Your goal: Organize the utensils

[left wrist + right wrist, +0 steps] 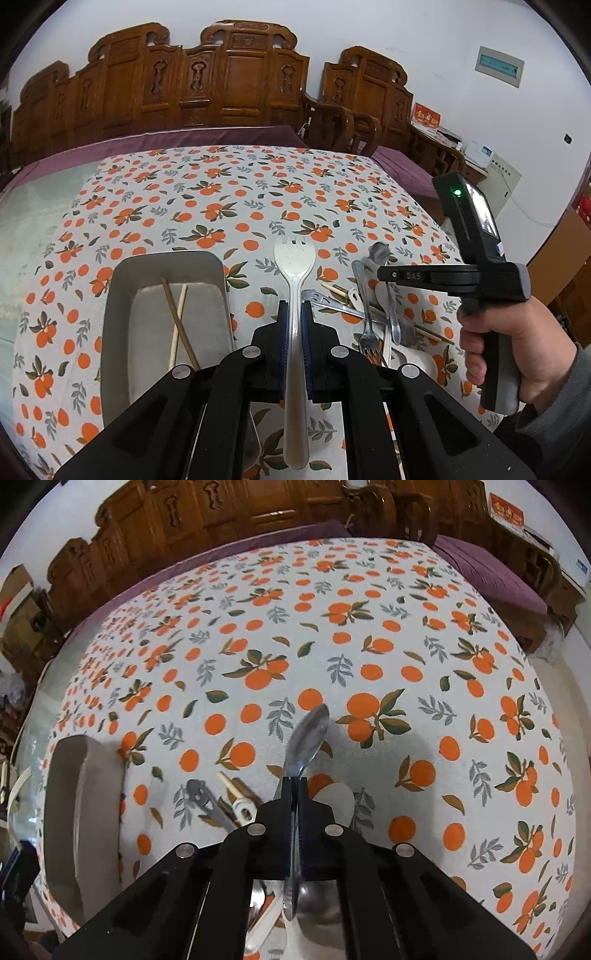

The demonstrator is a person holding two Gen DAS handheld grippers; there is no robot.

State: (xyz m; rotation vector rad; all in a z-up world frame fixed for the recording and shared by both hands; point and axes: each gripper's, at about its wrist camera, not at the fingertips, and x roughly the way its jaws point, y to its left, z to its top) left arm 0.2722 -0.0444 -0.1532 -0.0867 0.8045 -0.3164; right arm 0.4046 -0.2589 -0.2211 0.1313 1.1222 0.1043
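My left gripper [294,314] is shut on a white plastic spork [294,254], held above the table just right of a grey tray [114,314]. The tray holds a brown chopstick [177,321] and a pale chopstick [178,325]. My right gripper [294,782] is shut on a metal spoon [310,734], its bowl pointing forward above the cloth. It also shows in the left wrist view [384,273], over a pile of utensils [373,325] with a metal fork, spoons and chopsticks. The tray shows at the left of the right wrist view [62,812].
The table has an orange-print cloth [332,646]. Carved wooden chairs [221,85] stand behind the far edge. A slotted metal utensil [201,797] and a white handle [245,808] lie left of my right gripper. A white spoon [334,797] lies under it.
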